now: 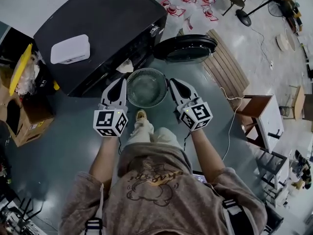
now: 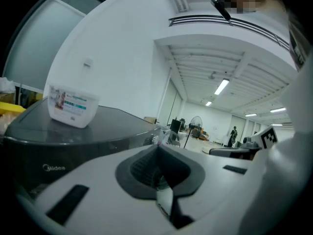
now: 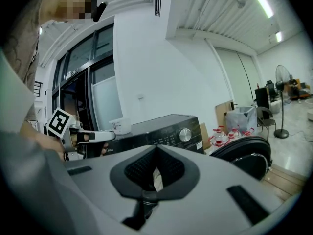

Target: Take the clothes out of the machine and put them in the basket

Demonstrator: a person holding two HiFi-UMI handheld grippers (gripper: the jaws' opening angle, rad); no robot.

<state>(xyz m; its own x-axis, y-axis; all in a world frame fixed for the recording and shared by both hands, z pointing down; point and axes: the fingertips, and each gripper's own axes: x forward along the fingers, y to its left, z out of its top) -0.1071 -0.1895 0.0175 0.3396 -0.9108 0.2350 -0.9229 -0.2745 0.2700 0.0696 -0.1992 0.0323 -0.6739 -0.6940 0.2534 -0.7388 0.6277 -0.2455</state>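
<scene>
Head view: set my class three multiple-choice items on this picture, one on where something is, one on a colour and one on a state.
1. Where does the white box stand?
A. on top of the washing machine
B. on the floor
C. inside the drum

2. What colour is the washing machine's casing?
A. white
B. red
C. black

3. How is the machine's round door?
A. shut flat against the front
B. swung open
C. taken off and laid on top

Answers:
1 A, the box rests on the machine's flat top near its left end.
2 C, the top and the front panel are both black.
3 B, the door stands out to the side, away from the machine's front.
</scene>
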